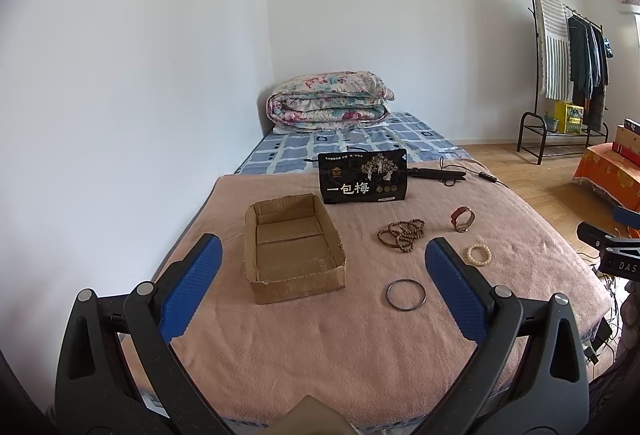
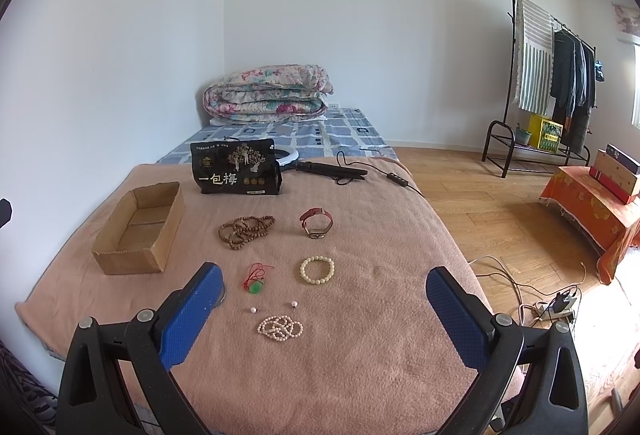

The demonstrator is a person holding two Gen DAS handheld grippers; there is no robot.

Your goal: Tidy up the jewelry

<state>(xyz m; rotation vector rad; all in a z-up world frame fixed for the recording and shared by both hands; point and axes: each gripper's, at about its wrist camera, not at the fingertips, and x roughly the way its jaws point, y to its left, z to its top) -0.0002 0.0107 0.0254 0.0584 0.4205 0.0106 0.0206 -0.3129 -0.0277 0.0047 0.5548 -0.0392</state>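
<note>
The jewelry lies spread on a pink blanket (image 2: 360, 335) over the bed, at the middle of the right wrist frame: a wooden bead strand (image 2: 245, 231) left of a red watch (image 2: 316, 223), below them a green pendant (image 2: 256, 279) on red cord and a cream bracelet (image 2: 317, 269), then two loose pearls (image 2: 253, 310) and a coiled pearl strand (image 2: 280, 328) nearest the camera. In the left wrist frame a dark bangle (image 1: 406, 295) lies right of centre, just beside the cardboard box (image 1: 294, 249), which sits open-topped at the centre. Behind it all stands a black snack bag (image 2: 237, 173), with a black-handled tool (image 2: 332, 169) and its cord to the right. The left claw (image 1: 322, 291) is spread wide above the box and bangle, pinching nothing; the right claw (image 2: 324, 315) is likewise spread wide over the pearls. A folded quilt (image 2: 268, 95) sits against the far wall, and a clothes rack (image 2: 552, 75) stands at upper right.
</note>
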